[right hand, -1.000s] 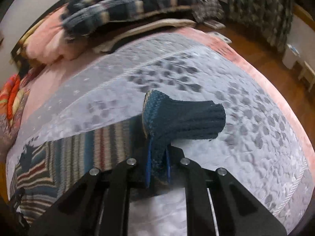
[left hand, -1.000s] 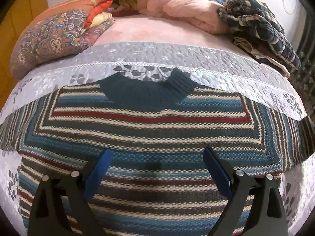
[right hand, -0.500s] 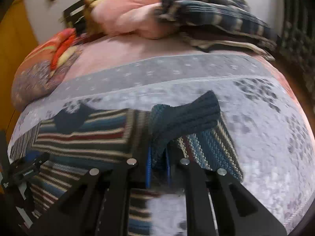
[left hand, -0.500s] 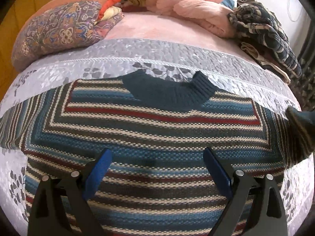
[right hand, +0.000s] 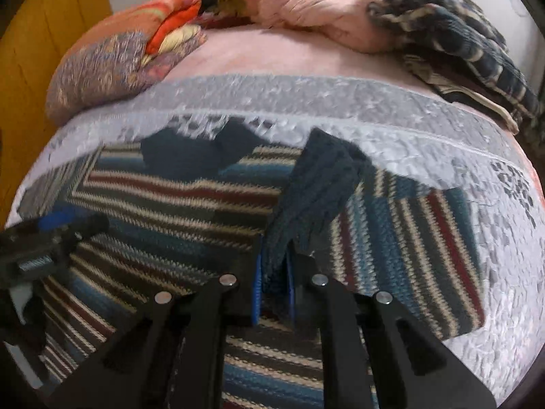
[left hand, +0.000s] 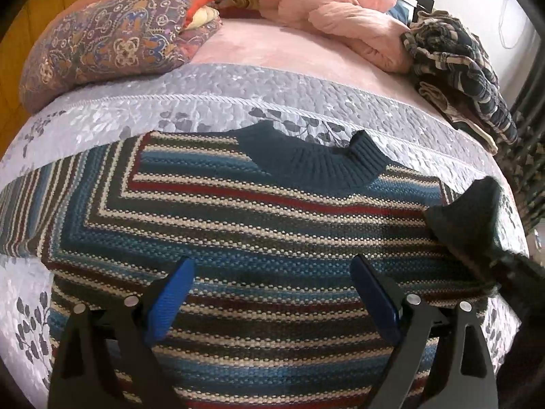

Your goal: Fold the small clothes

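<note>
A striped knitted sweater (left hand: 259, 235) in blue, red, cream and dark green, with a dark teal ribbed collar (left hand: 316, 162), lies spread flat on a bed covered by a pale lilac quilted bedspread (left hand: 211, 102) with grey leaf prints. The left gripper (left hand: 270, 301), black with blue pads, hovers over the sweater's lower body with its jaws spread wide, holding nothing. The right gripper (right hand: 274, 284) is clenched on the sweater's dark teal ribbed cuff (right hand: 315, 191), and the striped sleeve (right hand: 415, 248) is lifted and drawn inward over the right side of the sweater's body. At the head of the bed sit a paisley-patterned pillow (left hand: 105, 47), a crumpled pink blanket (left hand: 340, 17) and a heap of dark plaid fabric (left hand: 456, 68).
</note>
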Demonstrator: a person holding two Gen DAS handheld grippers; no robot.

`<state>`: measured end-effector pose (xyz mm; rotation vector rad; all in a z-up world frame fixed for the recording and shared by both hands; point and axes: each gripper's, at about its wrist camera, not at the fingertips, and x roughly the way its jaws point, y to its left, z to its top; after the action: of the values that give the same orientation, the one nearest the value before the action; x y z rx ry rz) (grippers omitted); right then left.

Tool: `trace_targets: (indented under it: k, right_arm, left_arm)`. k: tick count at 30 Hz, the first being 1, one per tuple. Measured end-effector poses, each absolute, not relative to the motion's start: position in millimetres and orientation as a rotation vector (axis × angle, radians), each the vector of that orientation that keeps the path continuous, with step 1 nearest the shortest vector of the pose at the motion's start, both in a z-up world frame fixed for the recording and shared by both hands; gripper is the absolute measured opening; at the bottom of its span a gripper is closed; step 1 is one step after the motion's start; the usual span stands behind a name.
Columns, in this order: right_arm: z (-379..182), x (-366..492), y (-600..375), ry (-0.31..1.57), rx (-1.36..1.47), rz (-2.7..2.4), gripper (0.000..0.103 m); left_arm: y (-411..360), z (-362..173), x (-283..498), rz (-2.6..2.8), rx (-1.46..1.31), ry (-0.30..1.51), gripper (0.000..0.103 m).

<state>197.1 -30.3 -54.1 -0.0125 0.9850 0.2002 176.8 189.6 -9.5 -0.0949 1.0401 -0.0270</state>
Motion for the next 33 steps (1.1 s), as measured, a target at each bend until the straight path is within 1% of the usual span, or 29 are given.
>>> trace_targets:
  k: [4, 9, 10, 12, 20, 27, 29, 31, 33]
  right_arm:
    - [-76.4, 199.4, -19.4, 1.039, -0.025, 0.216, 0.011]
    - [-88.7, 194.4, -14.7, 1.083, 0.000, 0.317, 0.022]
    - [-88.8, 191.3, -15.1, 1.086, 0.012, 0.349, 0.022]
    - [-87.8, 186.5, -18.2, 1.094, 0.041, 0.405, 0.025]
    - [-68.8, 169.0, -78.1, 1.098, 0.243, 0.462, 0.026]
    - [-58.0, 167.9, -151.1, 1.059, 0.343, 0.335, 0.026]
    - [-59.3, 167.4, -164.7, 1.051, 0.370, 0.323, 0.026]
    - [-61.3, 164.5, -173.5, 1.047, 0.369, 0.311, 0.026]
    - [-63.0, 162.9, -179.6, 1.044, 0.356, 0.300, 0.026]
  left_arm:
    - [190.4, -10.4, 177.3, -0.035, -0.100, 1.047, 0.093]
    - [185.4, -11.6, 178.7, -0.042, -0.094, 1.051, 0.093]
    - [184.0, -12.4, 179.2, -0.045, -0.097, 1.056, 0.093]
    - [180.8, -14.7, 180.2, -0.052, -0.104, 1.065, 0.092]
    - [156.7, -25.5, 182.1, -0.127, -0.136, 1.105, 0.092]
    - [121.2, -50.4, 187.7, -0.234, -0.223, 1.232, 0.092]
    - [114.0, -58.1, 189.8, -0.246, -0.254, 1.266, 0.084]
    - [104.9, -59.1, 189.3, -0.233, -0.241, 1.262, 0.081]
    - [94.0, -55.9, 189.1, -0.250, -0.224, 1.246, 0.069]
